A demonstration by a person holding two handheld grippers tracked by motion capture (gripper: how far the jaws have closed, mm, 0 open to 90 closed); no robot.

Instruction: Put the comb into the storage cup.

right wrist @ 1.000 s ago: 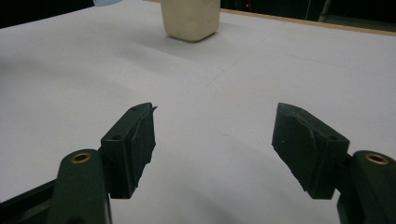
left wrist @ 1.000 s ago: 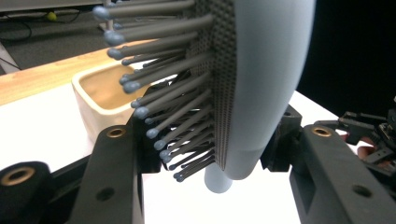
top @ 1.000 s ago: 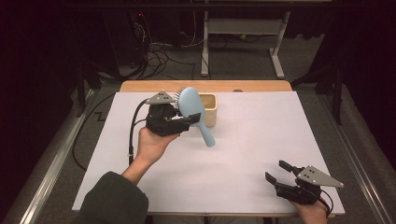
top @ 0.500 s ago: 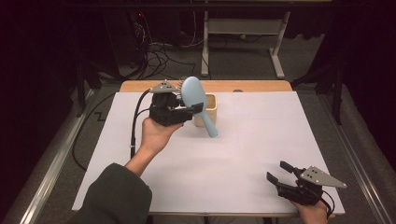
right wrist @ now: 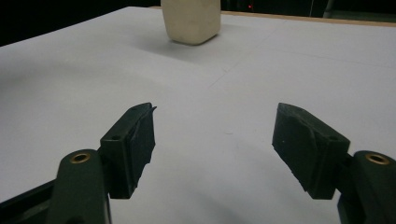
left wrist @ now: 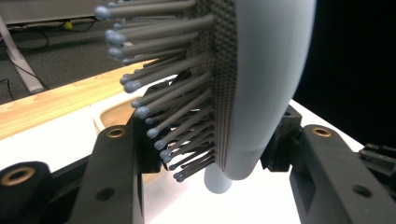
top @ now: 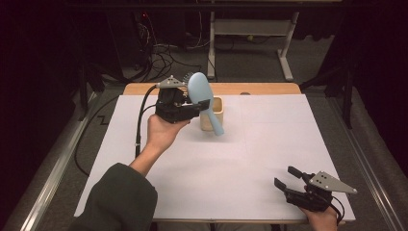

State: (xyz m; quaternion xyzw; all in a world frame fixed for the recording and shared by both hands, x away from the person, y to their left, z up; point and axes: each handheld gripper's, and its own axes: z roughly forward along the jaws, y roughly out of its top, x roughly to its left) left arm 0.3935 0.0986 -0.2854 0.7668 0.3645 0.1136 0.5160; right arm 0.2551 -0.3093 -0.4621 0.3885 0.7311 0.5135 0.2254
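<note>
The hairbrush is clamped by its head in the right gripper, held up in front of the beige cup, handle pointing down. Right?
Not quite: the left gripper holds the hairbrush, as the high view shows. It is clamped by its head, handle down, in front of the beige cup.

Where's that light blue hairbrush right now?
In the high view the hairbrush is clamped in the left gripper, raised at the table's far left-centre, its handle slanting down in front of the cream cup.

Lab: paper-covered table [top: 269, 144], floor cables [top: 166, 53], dark surroundings.
</note>
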